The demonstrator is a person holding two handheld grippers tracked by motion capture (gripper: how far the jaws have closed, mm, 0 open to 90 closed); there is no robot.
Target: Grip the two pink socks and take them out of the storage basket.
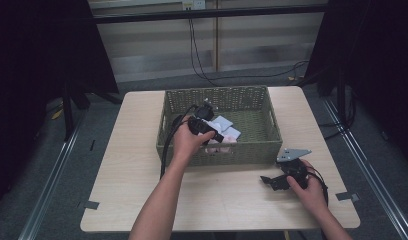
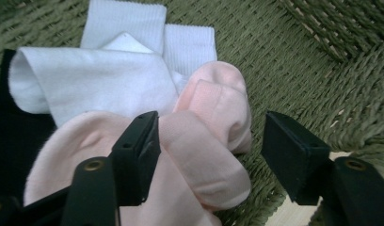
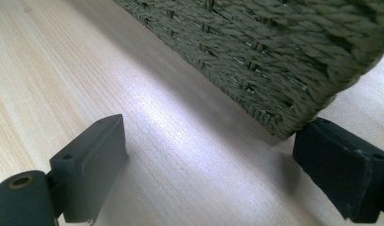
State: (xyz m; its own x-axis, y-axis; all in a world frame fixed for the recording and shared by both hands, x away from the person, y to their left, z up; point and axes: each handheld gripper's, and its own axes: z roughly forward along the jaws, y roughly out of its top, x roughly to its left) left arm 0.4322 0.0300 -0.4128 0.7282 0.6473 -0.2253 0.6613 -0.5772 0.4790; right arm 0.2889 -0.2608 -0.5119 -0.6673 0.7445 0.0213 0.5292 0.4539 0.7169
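A green woven basket [image 1: 217,95] stands at the middle of the light wooden table [image 1: 137,195]. Inside it lie a pink sock [image 2: 204,160], white socks [image 2: 100,89] and a dark cloth [image 2: 11,141]. My left gripper [image 1: 213,136] reaches into the basket's near left part. In the left gripper view its jaws straddle the rolled pink sock, and the left gripper [image 2: 211,132] is open: one jaw touches the sock, while the other stands clear over the basket floor [image 2: 298,70]. My right gripper [image 1: 267,180] rests on the table just outside the basket's front right corner, open with nothing between its jaws.
The basket's front wall [image 3: 256,47] rises close ahead of the right gripper [image 3: 209,141], with bare table top [image 3: 63,70] to its left. Cables trail from both grippers. Dark stands and curtains flank the table.
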